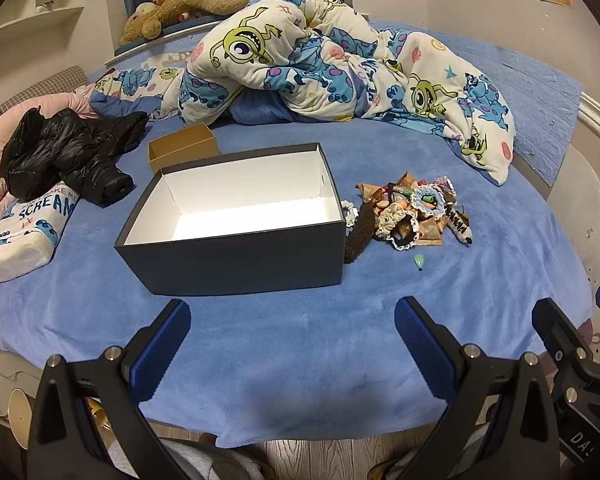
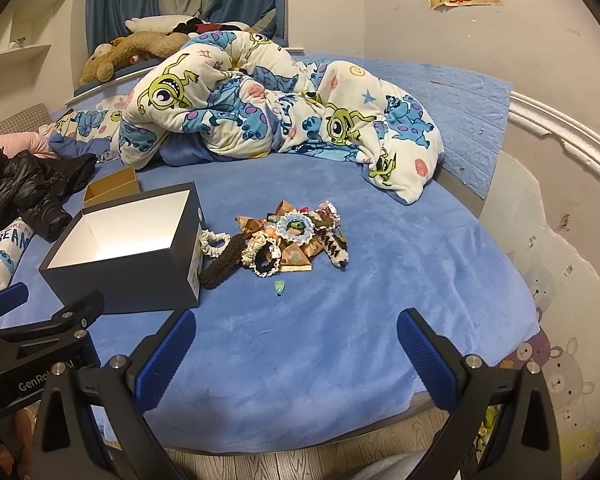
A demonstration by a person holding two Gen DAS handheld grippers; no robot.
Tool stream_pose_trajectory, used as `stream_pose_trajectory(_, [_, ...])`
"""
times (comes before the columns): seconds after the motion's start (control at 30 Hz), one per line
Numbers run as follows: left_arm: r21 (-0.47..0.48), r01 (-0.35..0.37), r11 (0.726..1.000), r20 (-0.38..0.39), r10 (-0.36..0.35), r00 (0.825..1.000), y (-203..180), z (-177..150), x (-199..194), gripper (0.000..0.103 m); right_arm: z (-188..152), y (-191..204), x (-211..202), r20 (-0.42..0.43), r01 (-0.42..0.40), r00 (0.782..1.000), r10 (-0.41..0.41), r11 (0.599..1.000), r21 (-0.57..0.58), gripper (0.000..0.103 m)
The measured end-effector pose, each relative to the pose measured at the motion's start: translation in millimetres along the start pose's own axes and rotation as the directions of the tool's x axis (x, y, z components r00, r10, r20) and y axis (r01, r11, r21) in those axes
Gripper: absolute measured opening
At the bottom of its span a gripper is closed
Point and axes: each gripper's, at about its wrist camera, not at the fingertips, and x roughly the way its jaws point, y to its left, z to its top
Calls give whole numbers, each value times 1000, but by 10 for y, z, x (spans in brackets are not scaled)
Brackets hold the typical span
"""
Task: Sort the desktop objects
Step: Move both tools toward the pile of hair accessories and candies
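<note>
A dark box with a white inside stands open on the blue bed; the right wrist view has the same box at the left. Just right of it lies a pile of hair ties and small trinkets, with a small green clip loose in front. A small tan box sits behind the dark box. My left gripper hangs open near the bed's front edge, short of the dark box. My right gripper is open too, nearer than the pile. Nothing is between either pair of fingers.
A crumpled cartoon-print quilt fills the back of the bed. A black jacket and a printed pillow lie at the left. Plush toys rest on a ledge behind. Wooden floor shows below the bed edge.
</note>
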Motion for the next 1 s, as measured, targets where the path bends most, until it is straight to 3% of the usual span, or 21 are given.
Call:
stream_pose_trajectory(0.53, [5, 4, 1000, -13, -4, 1000, 35, -9, 53, 103, -3, -8, 79, -22, -16, 1000, 16, 1000, -10, 103])
stream_pose_trajectory(0.77, [27, 26, 999, -25, -25, 999, -15, -30, 175, 103, -55, -90, 211, -53, 56, 997, -57, 998, -18, 103])
stream_pose_trajectory(1.0, [101, 86, 991, -51, -81, 995, -335, -5, 409, 102, -68, -383, 447, -83, -49, 995, 48, 999, -16, 103])
